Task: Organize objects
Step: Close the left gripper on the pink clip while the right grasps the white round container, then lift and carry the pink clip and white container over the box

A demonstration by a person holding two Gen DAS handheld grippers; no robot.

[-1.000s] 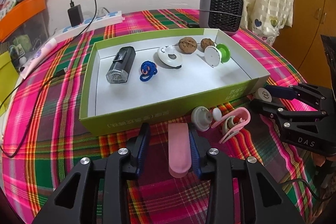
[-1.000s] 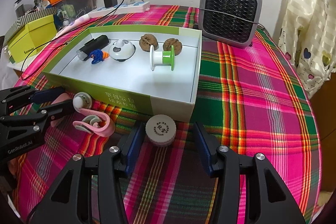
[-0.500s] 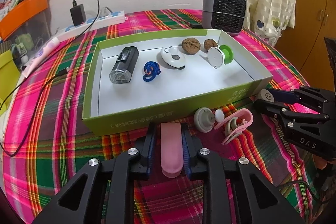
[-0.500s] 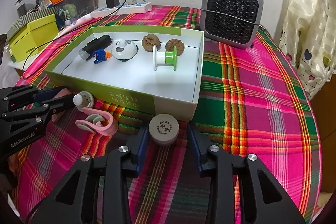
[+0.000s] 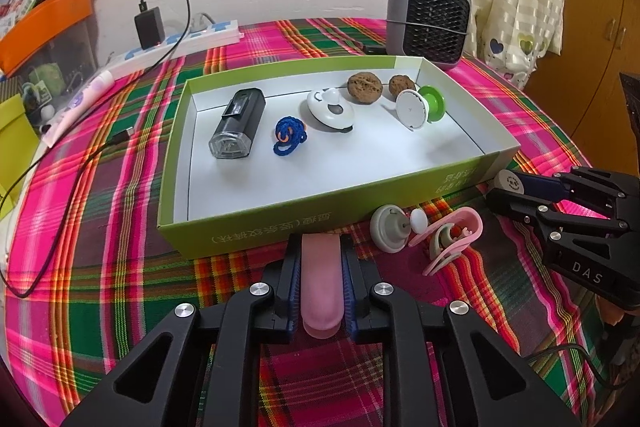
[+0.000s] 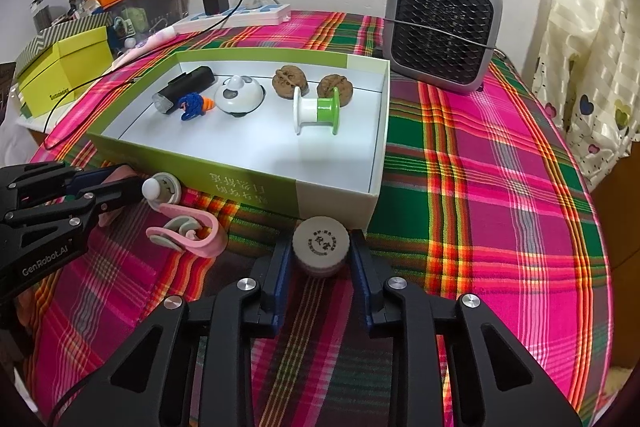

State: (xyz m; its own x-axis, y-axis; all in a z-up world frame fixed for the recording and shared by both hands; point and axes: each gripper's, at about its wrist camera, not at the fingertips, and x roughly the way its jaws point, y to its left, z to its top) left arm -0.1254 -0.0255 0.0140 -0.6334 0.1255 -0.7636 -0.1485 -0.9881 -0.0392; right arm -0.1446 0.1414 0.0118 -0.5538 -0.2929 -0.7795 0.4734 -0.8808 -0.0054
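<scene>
In the left wrist view, the left gripper (image 5: 320, 279) has just been closing and its jaws are now clamped on a pink case (image 5: 322, 283) lying on the tabletop (image 5: 100, 227) just before the green box (image 5: 280, 227), presumably so it can be lifted in. In the right wrist view, the right gripper (image 6: 320, 259) has likewise been closing, its jaws pressed against a round jar (image 6: 321, 247) by the box's near corner, apparently for the same purpose.

Two low wrist views, angled down over own fingers, close, sharing green box (image 5: 280, 231) (image 6: 256, 183)

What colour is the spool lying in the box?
The spool is white at one end and green at the other, clearest in the right wrist view.
</scene>
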